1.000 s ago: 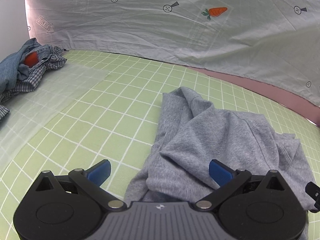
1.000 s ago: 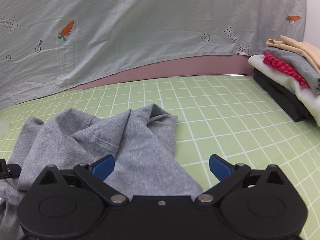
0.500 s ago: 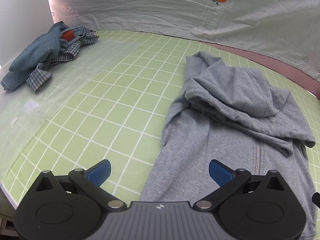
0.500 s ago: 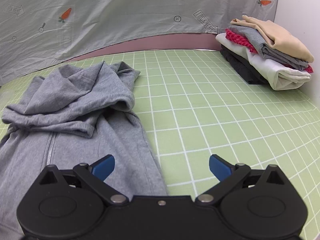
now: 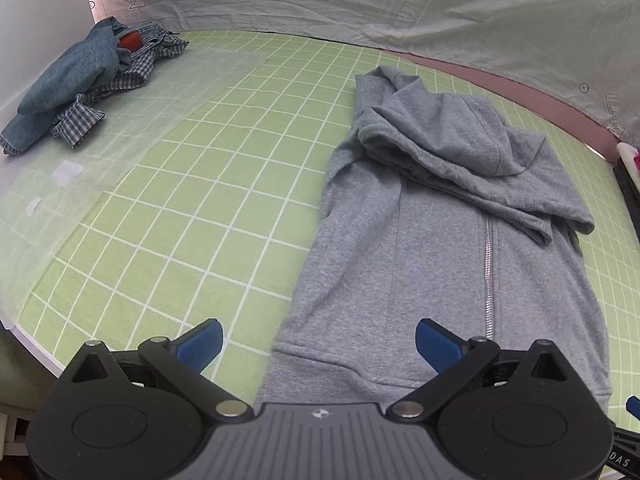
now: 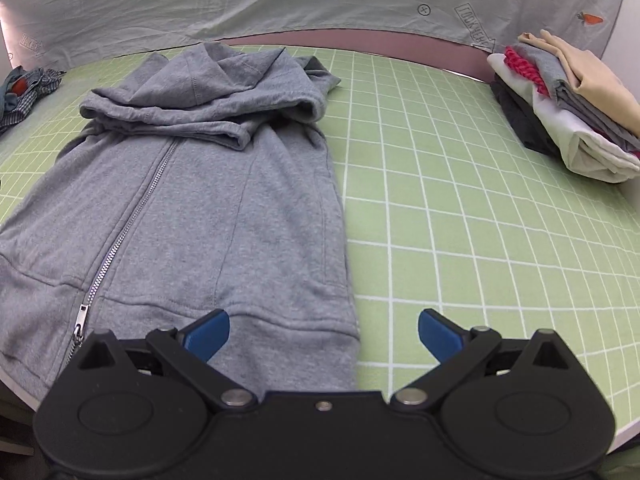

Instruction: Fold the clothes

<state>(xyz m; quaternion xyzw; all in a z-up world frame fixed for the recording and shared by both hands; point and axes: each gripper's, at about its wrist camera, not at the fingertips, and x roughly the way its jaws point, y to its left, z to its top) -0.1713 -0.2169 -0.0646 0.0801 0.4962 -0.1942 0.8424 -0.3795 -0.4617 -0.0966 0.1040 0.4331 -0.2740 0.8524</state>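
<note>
A grey zip hoodie [image 5: 440, 248] [image 6: 192, 200] lies flat on the green grid mat [image 5: 200, 200], zip up, with its hood folded down over the chest. My left gripper [image 5: 318, 342] hovers over the hem's left corner; its jaws are closing, still wide, with the hem edge below and between them and the blue pads not pressing on it. My right gripper [image 6: 324, 334] stands open over the hem's right corner, one blue fingertip above the cloth and the other above bare mat.
A heap of denim and checked clothes [image 5: 80, 80] sits at the mat's far left corner. A stack of folded clothes [image 6: 568, 108] stands at the far right. A pale sheet printed with carrots [image 5: 400, 8] hangs behind. The table's near edge [image 5: 24, 336] runs just below both grippers.
Both grippers have drawn back from the hood end to the hem near the table's front edge. The whole hoodie now shows, lying flat with the hood folded down.
</note>
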